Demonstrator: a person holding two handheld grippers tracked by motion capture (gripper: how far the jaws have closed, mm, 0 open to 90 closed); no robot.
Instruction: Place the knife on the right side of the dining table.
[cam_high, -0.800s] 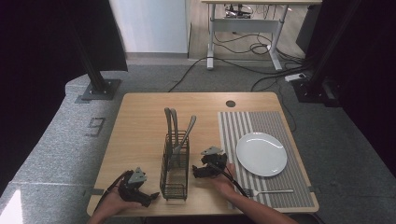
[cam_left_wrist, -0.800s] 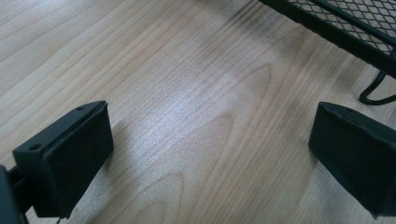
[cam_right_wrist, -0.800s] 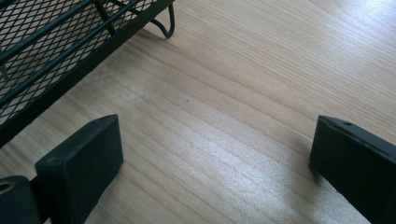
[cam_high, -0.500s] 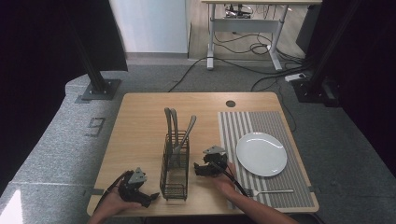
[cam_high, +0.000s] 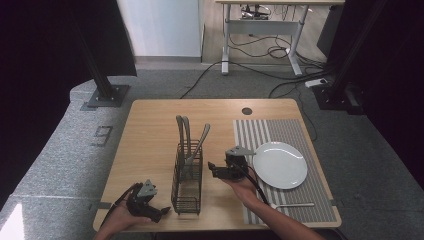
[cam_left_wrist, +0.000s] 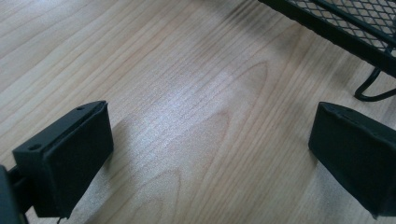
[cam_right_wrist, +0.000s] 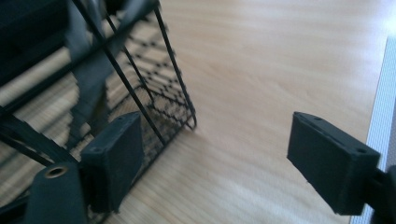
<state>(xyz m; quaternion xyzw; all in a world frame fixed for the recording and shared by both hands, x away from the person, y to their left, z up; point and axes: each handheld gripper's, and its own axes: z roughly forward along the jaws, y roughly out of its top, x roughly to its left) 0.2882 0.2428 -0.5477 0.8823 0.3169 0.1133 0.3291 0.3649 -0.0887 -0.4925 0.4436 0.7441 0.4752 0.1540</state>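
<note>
**Right hand-held gripper lines up on the cutlery caddy**

The right hand-held gripper (cam_high: 214, 169) hovers just off the bench (cam_high: 150, 130), its jaws wide apart with nothing between them, pointing toward nine o'clock at the black wire caddy (cam_high: 187, 177). In the right gripper view, one pad sits right against the caddy's mesh wall (cam_right_wrist: 159, 98) while the other hangs over bare wood, so the grip is not yet centred on anything.

The cutlery (cam_high: 189, 136) stands upright in the far end of the caddy, handles leaning out toward twelve o'clock, a fork head fanning off to one o'clock. To take a piece cleanly, I'd say the gripper wants to rise above the rim and come in on one handle alone, well above the wire, closing across its flat sides. Snagging the mesh would likely drag the whole caddy.

The left hand-held gripper (cam_high: 161, 211) rests low at the bench's six o'clock edge, jaws also apart and empty, just beside the caddy's near foot (cam_left_wrist: 373, 88); it looks well placed to steady the caddy.

Out at three o'clock, a white plate (cam_high: 280, 164) sits on the striped mat (cam_high: 310, 195), with a utensil (cam_high: 292, 204) already lying near its front edge.
</note>
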